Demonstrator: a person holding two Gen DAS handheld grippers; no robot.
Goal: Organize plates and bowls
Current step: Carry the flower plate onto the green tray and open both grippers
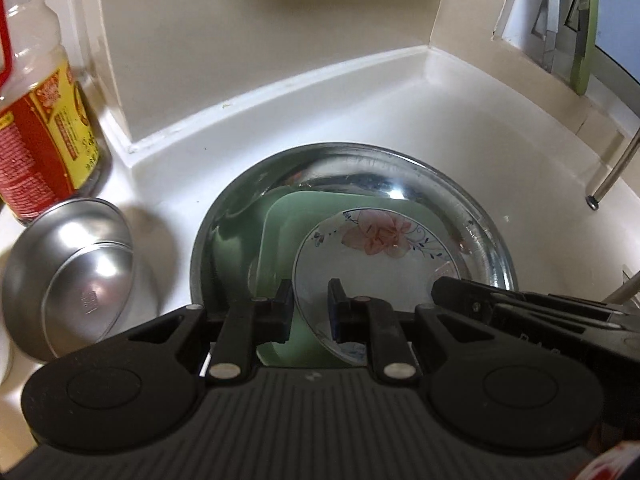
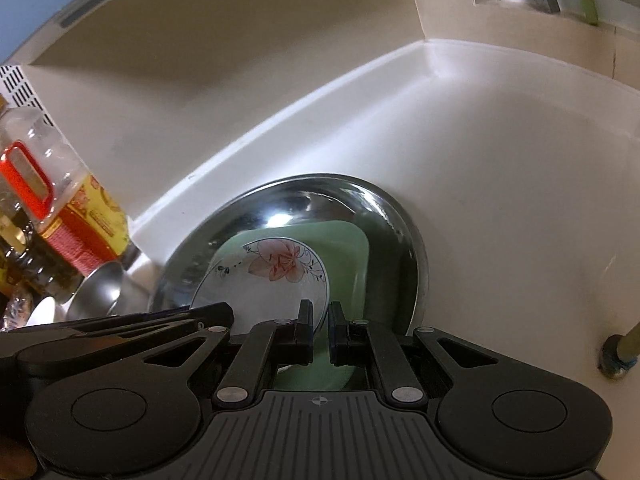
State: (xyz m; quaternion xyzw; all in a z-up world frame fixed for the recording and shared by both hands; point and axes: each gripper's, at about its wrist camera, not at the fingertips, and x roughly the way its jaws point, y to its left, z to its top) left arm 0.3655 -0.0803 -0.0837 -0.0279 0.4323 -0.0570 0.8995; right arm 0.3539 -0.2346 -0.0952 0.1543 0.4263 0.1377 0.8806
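We see a white worktop (image 1: pixel 460 128) running into a cream-walled corner. On it a steel tray (image 1: pixel 486 224) carries a green square plate (image 1: pixel 288 224) and a floral plate (image 1: pixel 372 248). Our left hand-held gripper (image 1: pixel 310 308) clenches the floral plate's rim; our right hand-held gripper (image 2: pixel 320 330) clenches the green plate's edge. A steel bowl (image 1: pixel 68 276) and an oil bottle (image 1: pixel 36 120) stand left.

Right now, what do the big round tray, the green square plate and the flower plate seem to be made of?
Big round tray: polished steel, judging by mirror-like reflections.
Green square plate: matte and opaque, probably plastic or melamine; glazed ceramic is possible.
Flower plate: glossy white with printed flower, likely ceramic or opal glass.
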